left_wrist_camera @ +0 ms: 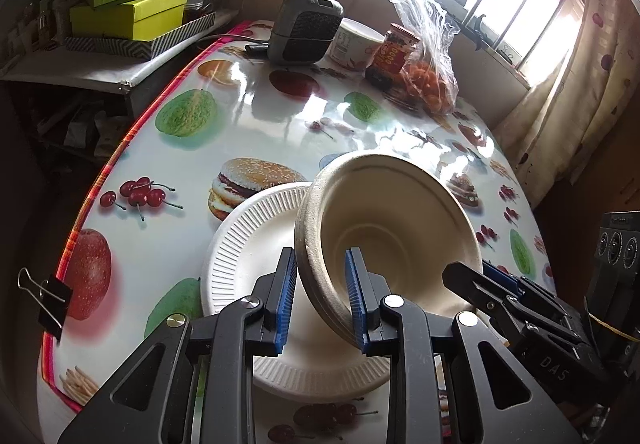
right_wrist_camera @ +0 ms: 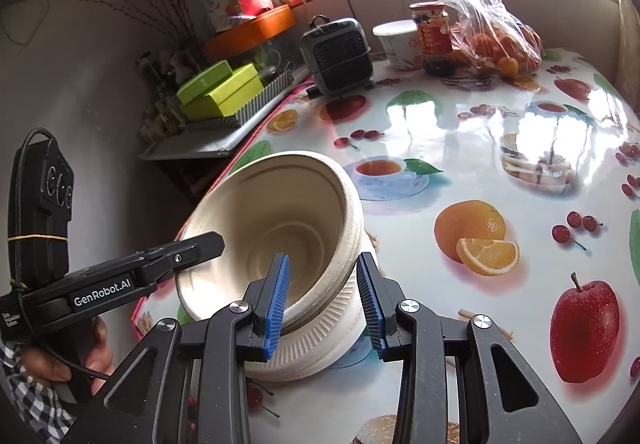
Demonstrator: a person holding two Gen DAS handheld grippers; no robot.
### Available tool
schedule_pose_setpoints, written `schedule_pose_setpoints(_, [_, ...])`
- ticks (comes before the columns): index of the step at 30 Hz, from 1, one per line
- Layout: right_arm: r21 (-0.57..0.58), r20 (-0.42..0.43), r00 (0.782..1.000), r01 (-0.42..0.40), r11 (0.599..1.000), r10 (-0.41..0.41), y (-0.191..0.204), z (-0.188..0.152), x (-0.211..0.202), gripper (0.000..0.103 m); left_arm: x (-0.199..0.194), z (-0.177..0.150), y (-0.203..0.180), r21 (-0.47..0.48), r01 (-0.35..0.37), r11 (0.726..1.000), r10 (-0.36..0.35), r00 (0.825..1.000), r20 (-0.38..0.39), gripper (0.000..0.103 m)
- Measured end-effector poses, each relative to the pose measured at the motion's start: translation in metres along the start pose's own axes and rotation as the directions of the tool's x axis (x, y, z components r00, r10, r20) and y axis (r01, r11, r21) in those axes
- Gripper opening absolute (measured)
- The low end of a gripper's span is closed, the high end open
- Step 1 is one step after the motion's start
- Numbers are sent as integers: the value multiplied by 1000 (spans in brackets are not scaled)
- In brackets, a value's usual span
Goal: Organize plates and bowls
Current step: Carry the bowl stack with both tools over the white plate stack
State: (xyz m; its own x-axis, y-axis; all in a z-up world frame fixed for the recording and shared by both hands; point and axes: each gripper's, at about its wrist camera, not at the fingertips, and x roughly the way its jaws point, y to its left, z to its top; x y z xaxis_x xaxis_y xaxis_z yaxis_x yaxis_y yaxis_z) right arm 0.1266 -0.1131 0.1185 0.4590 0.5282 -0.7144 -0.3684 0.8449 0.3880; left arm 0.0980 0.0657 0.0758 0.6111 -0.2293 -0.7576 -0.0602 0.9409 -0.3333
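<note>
A beige paper bowl [left_wrist_camera: 392, 228] is tilted on its side above a white ribbed paper plate [left_wrist_camera: 256, 244] on the fruit-print table. My left gripper [left_wrist_camera: 320, 300] straddles the bowl's near rim, one blue pad inside and one outside, touching it. My right gripper [right_wrist_camera: 324, 304] straddles the opposite rim of the same bowl [right_wrist_camera: 280, 215]; its right pad stands a little off the wall. The plate also shows under the bowl in the right wrist view [right_wrist_camera: 320, 344]. Each gripper shows in the other's view.
At the table's far end stand a small grey heater [left_wrist_camera: 304, 27], a white tub [left_wrist_camera: 356, 43], a red-labelled jar [left_wrist_camera: 394, 55] and a plastic bag of oranges [left_wrist_camera: 432, 83]. Green boxes [left_wrist_camera: 132, 11] sit on a side shelf at the left. A binder clip [left_wrist_camera: 48, 296] grips the table's edge.
</note>
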Motion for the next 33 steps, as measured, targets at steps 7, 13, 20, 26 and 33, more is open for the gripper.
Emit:
schedule_pose_setpoints(7, [-22,-16,1000,-14,1000,14,11,4,13,35,0,-1,14,-27,-17,999,17,1000,0,26])
schedule_pose_setpoints(13, [-22,-28,1000,-15,1000,14,11,6,20,35,3,0,19,-33,-22,999,22,1000,-4,26])
schedule_pose_setpoints(20, [-17,-44,999,-13,1000,13,9,6,28,35,9,-1,22,-44,-26,999,25,999,-20,26])
schedule_pose_setpoints(26, [-13,-47,999,-12,1000,12,8,7,29,35,11,0,23,-41,-24,999,23,1000,-19,26])
schedule_pose_setpoints(33, [-11,-47,999,-13,1000,13,7,6,29,35,11,0,22,-48,-19,999,18,1000,-17,26])
